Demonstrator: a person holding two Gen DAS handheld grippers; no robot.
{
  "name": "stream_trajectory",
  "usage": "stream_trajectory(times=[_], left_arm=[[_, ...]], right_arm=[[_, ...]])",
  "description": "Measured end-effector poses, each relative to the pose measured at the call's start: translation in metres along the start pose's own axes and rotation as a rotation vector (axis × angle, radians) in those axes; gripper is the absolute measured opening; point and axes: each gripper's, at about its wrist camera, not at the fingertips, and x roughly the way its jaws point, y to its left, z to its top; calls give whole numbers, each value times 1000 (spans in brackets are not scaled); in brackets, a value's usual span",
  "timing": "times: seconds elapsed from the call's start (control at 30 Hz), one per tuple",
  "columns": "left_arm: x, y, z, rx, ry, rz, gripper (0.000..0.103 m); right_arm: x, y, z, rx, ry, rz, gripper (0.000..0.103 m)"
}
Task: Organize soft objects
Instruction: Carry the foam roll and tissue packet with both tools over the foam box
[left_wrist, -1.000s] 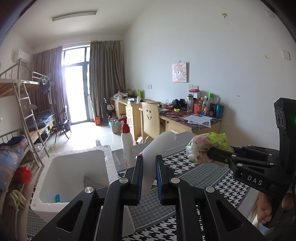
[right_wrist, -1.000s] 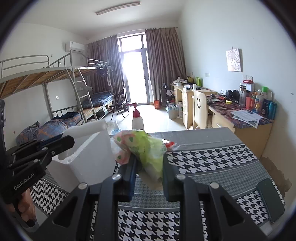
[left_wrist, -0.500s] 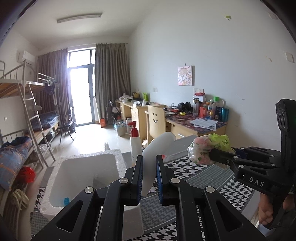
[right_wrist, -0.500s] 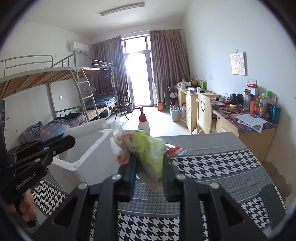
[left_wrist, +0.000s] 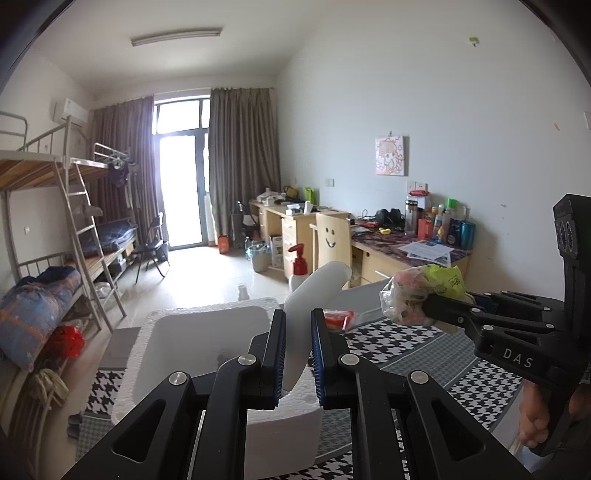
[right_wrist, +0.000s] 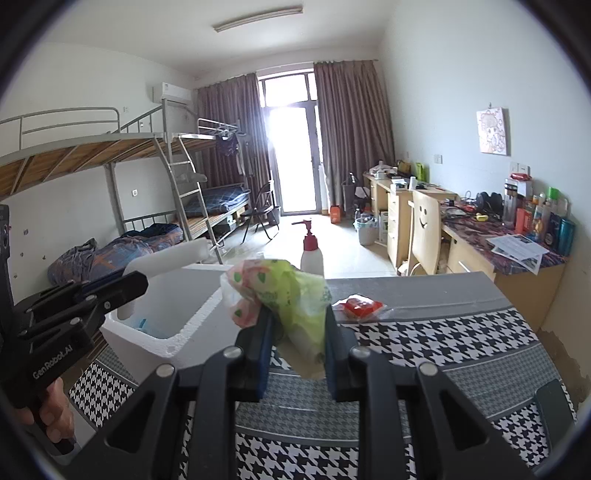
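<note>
My right gripper (right_wrist: 297, 328) pinches the snack bag (right_wrist: 291, 295); my left gripper (left_wrist: 297, 350) pinches the foam roll (left_wrist: 310, 306). Next, I'd drop both into the foam box (right_wrist: 192, 314) at ten o'clock.

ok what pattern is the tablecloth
Black-and-white houndstooth tablecloth with grey bands, clearest in the right wrist view.

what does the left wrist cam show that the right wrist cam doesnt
Only the left wrist view shows the left gripper head-on, shut on the white foam roll, and the red bag under the bunk.

Only the right wrist view shows the blue item inside the foam box, and the right gripper head-on, shut on the green and pink plastic bag.

Both show the foam box, the roll, the bag, the red packet on the houndstooth cloth and the pump bottle.
</note>
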Motion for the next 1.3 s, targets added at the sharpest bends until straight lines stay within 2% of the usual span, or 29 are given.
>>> stream_trajectory(times=[1.3], left_arm=[[-4,43,-4,-67,11,146,14]], right_arm=[[34,49,18,-81,40,105,28]])
